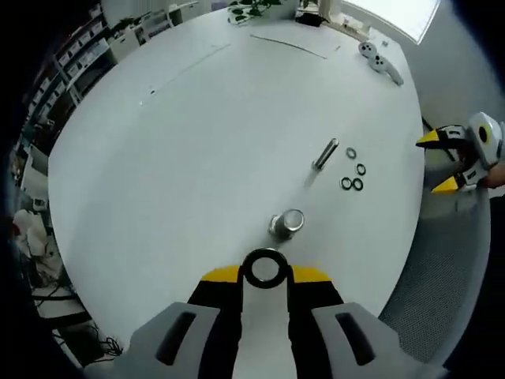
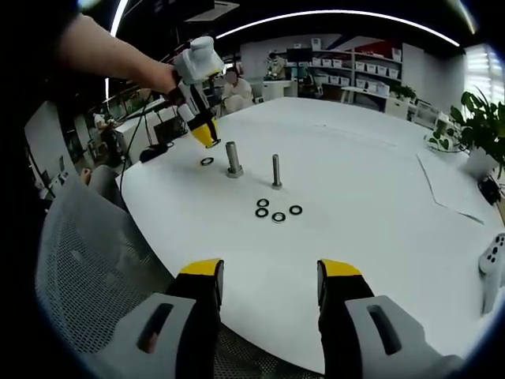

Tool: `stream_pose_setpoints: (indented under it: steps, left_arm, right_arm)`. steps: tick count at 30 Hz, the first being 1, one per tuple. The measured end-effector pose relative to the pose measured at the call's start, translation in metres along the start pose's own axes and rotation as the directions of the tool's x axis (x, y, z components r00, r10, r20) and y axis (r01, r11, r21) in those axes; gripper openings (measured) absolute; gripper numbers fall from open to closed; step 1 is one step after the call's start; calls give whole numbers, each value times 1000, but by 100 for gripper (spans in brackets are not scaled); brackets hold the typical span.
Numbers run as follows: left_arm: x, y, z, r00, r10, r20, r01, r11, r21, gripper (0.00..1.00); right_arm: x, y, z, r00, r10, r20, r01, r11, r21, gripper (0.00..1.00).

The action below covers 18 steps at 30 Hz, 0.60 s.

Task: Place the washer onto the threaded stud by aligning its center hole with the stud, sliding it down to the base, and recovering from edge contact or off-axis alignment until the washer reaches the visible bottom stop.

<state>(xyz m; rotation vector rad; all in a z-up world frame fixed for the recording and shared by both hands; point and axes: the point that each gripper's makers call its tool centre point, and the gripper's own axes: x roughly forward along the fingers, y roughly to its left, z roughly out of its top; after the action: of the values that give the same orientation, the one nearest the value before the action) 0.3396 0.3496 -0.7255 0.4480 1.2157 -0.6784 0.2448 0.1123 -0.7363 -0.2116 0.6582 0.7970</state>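
No brand, label or writing can be read in either view.

Left gripper view: the left gripper [image 1: 266, 274] rises from the bottom centre, its yellow-tipped jaws set narrow. A washer [image 1: 264, 268] lies at the jaw tips; whether the jaws grip it or it lies flat on the table between them I cannot tell. Just above it stands a threaded stud [image 1: 287, 223], seen nearly end-on, so its thread and base are hard to make out. A second stud [image 1: 324, 154] stands right of centre, with four spare washers [image 1: 353, 174] near it to the lower right. The right gripper [image 1: 443, 162] enters at the right edge, partly cut off, beyond the table rim.

Right gripper view: the right gripper [image 2: 271, 272] rises from the bottom, jaws wide apart and holding nothing, over the near table rim. The left gripper [image 2: 204, 134] hangs in the upper left, held by a person's hand [image 2: 162, 77], tips pointing down. The washer [image 2: 207, 162] lies flat on the table just below those tips and left of the nearer stud [image 2: 233, 159]. The second stud [image 2: 276, 170] and the four washers [image 2: 278, 211] sit near centre.

The surface is a round white table [image 1: 197, 134], matt. A mesh chair back [image 2: 95, 268] fills the lower left. Shelving [image 2: 347, 67] lines the far wall, a plant [image 2: 481, 118] stands at the right edge, and a white controller [image 2: 493, 264] is cut off at the right
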Motion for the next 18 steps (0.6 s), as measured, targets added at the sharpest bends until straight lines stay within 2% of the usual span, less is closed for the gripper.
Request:
stream_pose_setpoints:
  steps: [8,18]
  left_arm:
    - [-5,-12,22,1000,-26,14,25,999,46,18]
    - [-1,-17,31,999,-42,-4,42,996,82,19]
  right_arm:
    - [0,-1,1,1000,-3,4,3,1000,-2,50]
    - [0,-1,0,1000,-7,1,7,1000,-5,50]
